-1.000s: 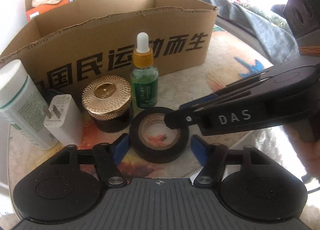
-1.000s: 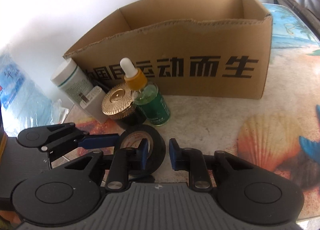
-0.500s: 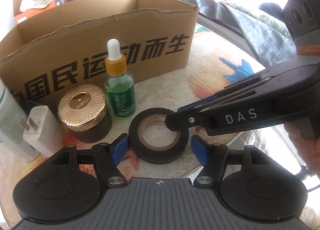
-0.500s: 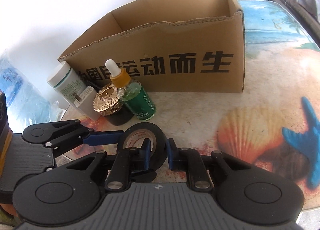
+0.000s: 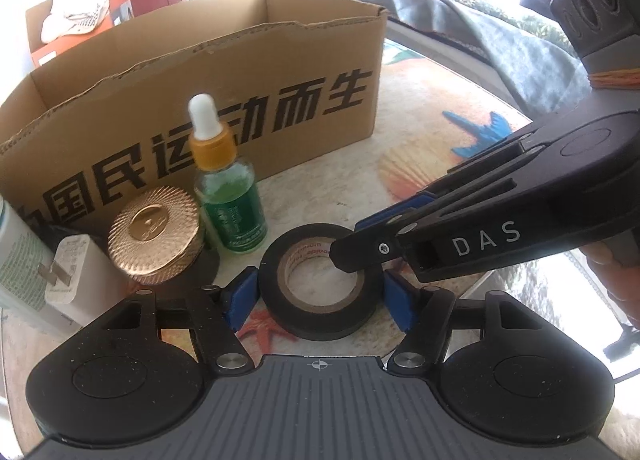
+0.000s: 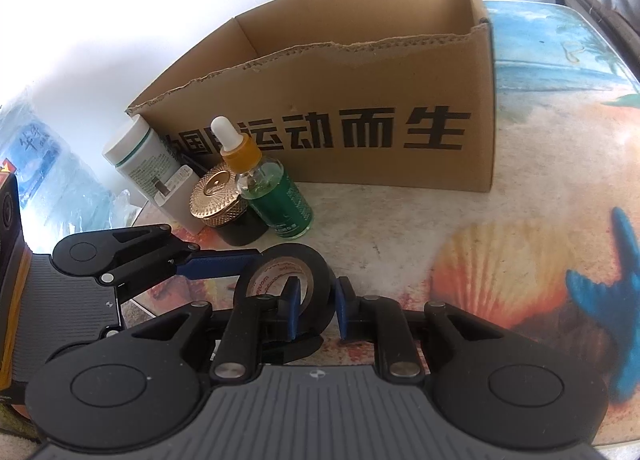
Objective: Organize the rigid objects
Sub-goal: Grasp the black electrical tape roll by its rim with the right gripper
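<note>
A black tape roll (image 5: 320,292) is held just above the table. My right gripper (image 6: 315,304) is shut on its right wall, one finger inside the hole, one outside; it shows in the left wrist view (image 5: 360,248) too. My left gripper (image 5: 318,300) is open, its blue pads close on either side of the roll, apart from it. The tape roll (image 6: 288,280) also shows in the right wrist view, with the left gripper (image 6: 224,262) beside it. Behind stands an open cardboard box (image 5: 208,99), empty as far as I see.
In front of the box stand a green dropper bottle (image 5: 228,195), a gold-lidded jar (image 5: 154,234), a white charger plug (image 5: 76,280) and a white bottle (image 5: 16,260). The table (image 6: 480,227) has a beach print. Grey cloth (image 5: 460,31) lies at the far right.
The right gripper has closed on the tape roll's wall and raised it slightly. Both views have pulled back and shifted; the box and bottles now sit further off.
</note>
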{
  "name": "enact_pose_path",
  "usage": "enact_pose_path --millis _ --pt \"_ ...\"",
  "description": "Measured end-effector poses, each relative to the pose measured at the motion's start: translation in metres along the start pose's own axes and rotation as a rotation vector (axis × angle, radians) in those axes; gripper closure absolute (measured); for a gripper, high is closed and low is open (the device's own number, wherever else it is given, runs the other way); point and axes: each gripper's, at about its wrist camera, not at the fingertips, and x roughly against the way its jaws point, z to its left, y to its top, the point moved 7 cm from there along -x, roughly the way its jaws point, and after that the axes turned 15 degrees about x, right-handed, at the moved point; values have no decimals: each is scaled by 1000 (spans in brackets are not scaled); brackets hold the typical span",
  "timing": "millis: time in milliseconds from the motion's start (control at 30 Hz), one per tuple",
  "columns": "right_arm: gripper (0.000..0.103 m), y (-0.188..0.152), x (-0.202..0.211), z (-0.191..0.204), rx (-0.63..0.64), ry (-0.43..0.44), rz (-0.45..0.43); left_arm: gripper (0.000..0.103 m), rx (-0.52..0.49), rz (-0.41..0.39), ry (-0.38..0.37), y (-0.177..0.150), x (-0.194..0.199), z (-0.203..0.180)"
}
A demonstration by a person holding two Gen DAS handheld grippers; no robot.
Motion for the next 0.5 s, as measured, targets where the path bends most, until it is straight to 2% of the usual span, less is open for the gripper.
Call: enact_pose_path --millis 267,500 --pt "82 -3 8 -14 -3 -24 18 37 -30 7 -27 4 -7 -14" --pt "82 -7 11 -20 -15 -27 -17 37 -50 -12 -17 4 -7 -20"
